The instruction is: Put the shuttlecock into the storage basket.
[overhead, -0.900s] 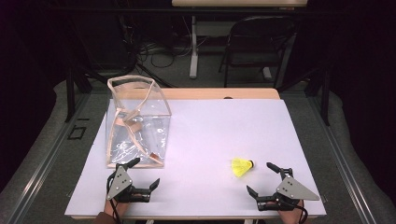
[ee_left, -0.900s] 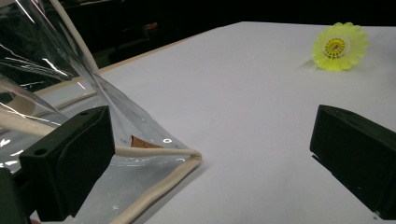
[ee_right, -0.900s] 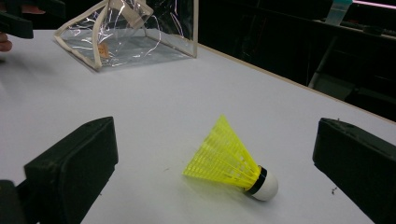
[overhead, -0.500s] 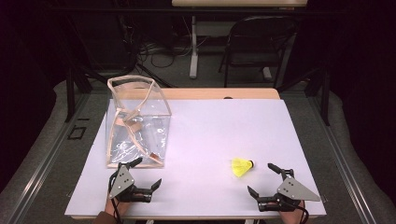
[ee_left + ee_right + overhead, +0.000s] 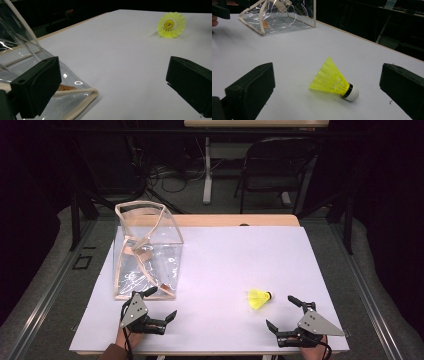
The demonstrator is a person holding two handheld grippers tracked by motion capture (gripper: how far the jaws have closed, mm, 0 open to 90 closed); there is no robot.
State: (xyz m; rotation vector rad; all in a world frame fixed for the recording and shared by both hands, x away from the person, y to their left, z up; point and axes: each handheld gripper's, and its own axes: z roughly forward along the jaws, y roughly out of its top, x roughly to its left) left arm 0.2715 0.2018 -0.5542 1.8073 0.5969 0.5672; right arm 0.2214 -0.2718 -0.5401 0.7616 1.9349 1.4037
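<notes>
Presently, on the white worktop (image 5: 225, 260): a yellow shuttlecock (image 5: 258, 298) is lying on its side near the front edge, cork tip facing the right gripper (image 5: 290, 315), whose fingers are gaping empty on either side, seemingly lining up a pick. Left gripper (image 5: 159, 304), likewise spread, is waiting beside the clear bag (image 5: 145, 252), probably to steady it.

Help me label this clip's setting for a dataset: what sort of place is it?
Probably a lab or workshop set up for recording, not a home. A white-topped table stands in a dark room, loose cables trail over the floor behind it, and a black folding chair stands by another table's leg.
</notes>
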